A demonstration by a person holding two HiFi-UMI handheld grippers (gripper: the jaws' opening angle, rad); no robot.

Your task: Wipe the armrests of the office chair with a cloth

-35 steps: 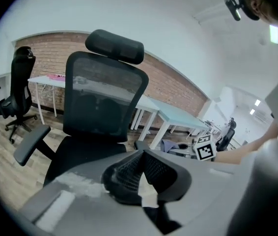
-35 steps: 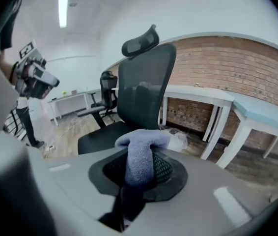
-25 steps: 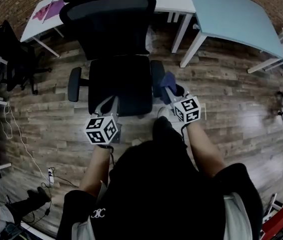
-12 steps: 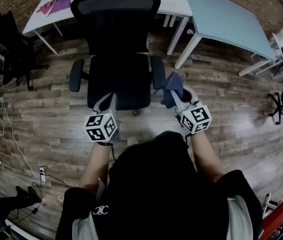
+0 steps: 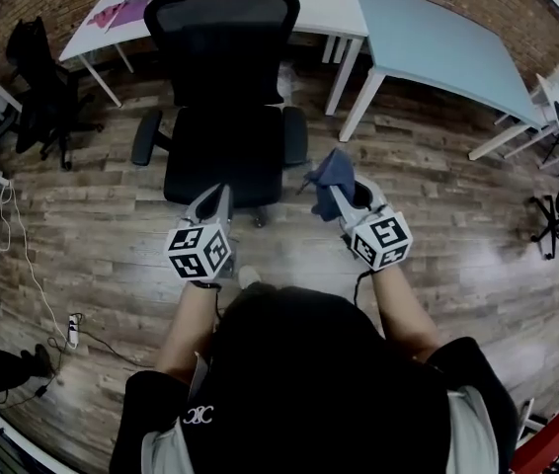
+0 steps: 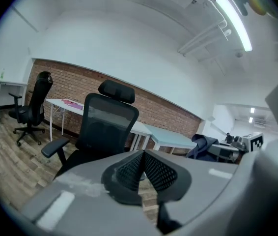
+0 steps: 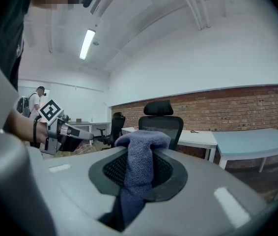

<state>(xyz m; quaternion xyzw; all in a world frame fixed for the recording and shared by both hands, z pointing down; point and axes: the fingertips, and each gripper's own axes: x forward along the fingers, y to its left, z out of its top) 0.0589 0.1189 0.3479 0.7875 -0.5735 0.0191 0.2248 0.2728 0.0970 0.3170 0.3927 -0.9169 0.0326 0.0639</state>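
Note:
The black office chair (image 5: 222, 97) stands ahead of me on the wood floor, with its left armrest (image 5: 144, 136) and right armrest (image 5: 294, 134) both free. My right gripper (image 5: 330, 188) is shut on a blue cloth (image 5: 333, 172), held up in the air to the right of the right armrest and apart from it. In the right gripper view the blue cloth (image 7: 139, 166) hangs pinched between the jaws, with the chair (image 7: 160, 124) behind it. My left gripper (image 5: 217, 200) is shut and empty, near the seat's front edge. The left gripper view shows the chair (image 6: 99, 132) and its armrest (image 6: 54, 147).
A white table (image 5: 220, 8) and a pale blue table (image 5: 447, 38) stand behind the chair. Another black chair (image 5: 42, 87) is at the far left. A power strip and cables (image 5: 70, 330) lie on the floor at the left. A person with a backpack (image 7: 31, 102) stands far off.
The right gripper with the cloth has come off the right armrest and moved back and to the right. The view has drawn away from the chair. The left gripper has barely moved.

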